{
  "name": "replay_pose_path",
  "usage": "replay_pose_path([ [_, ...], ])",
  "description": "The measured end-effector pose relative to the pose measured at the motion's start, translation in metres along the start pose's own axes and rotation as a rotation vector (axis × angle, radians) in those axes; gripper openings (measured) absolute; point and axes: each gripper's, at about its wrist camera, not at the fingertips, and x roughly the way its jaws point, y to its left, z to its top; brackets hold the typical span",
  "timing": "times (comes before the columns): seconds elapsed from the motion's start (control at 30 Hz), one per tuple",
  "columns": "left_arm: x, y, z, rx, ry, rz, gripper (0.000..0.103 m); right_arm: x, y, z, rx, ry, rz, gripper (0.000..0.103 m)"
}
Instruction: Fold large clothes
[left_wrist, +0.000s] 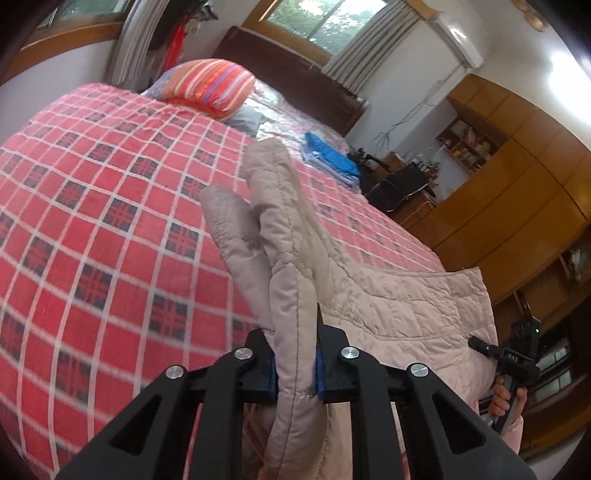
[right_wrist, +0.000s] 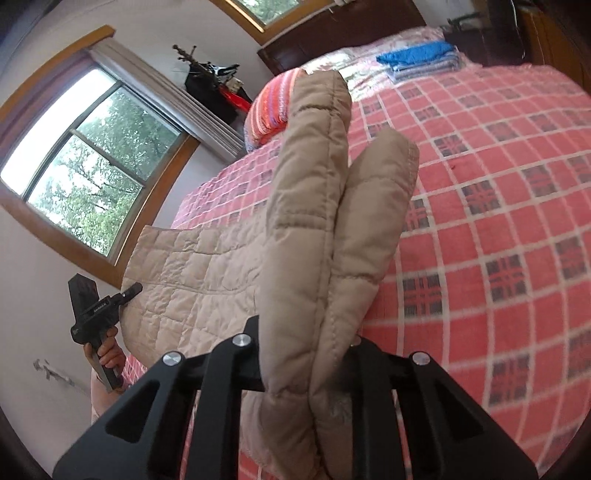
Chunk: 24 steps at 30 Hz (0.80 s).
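Note:
A beige quilted jacket (left_wrist: 399, 295) is held up over the bed, stretched between both grippers. My left gripper (left_wrist: 295, 354) is shut on one bunched edge of the jacket, whose folds stick up past the fingers. In the right wrist view my right gripper (right_wrist: 314, 354) is shut on the opposite bunched edge of the jacket (right_wrist: 199, 273). Each camera also catches the other gripper at the far edge of the cloth: the right gripper (left_wrist: 476, 343) in a hand, and the left gripper (right_wrist: 129, 290) in a hand.
The bed carries a red checked bedspread (left_wrist: 110, 206), a striped pillow (left_wrist: 214, 85) near the dark headboard (left_wrist: 295, 77) and a stack of folded blue clothes (left_wrist: 332, 158). Wooden wardrobes (left_wrist: 517, 177) stand to the right, windows (right_wrist: 88, 155) to the left.

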Motion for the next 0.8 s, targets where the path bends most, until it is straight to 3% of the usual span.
replay_pose_path([
  [0.37, -0.084, -0.032, -0.094, 0.085, -0.029, 0.003, 0.014, -0.079, 0.030, -0.080, -0.080, -0.042, -0.004, 0.015],
  [0.8, -0.108, -0.027, -0.178, 0.113, 0.028, 0.063, 0.015, -0.097, 0.028, -0.162, -0.082, -0.005, -0.024, 0.015],
])
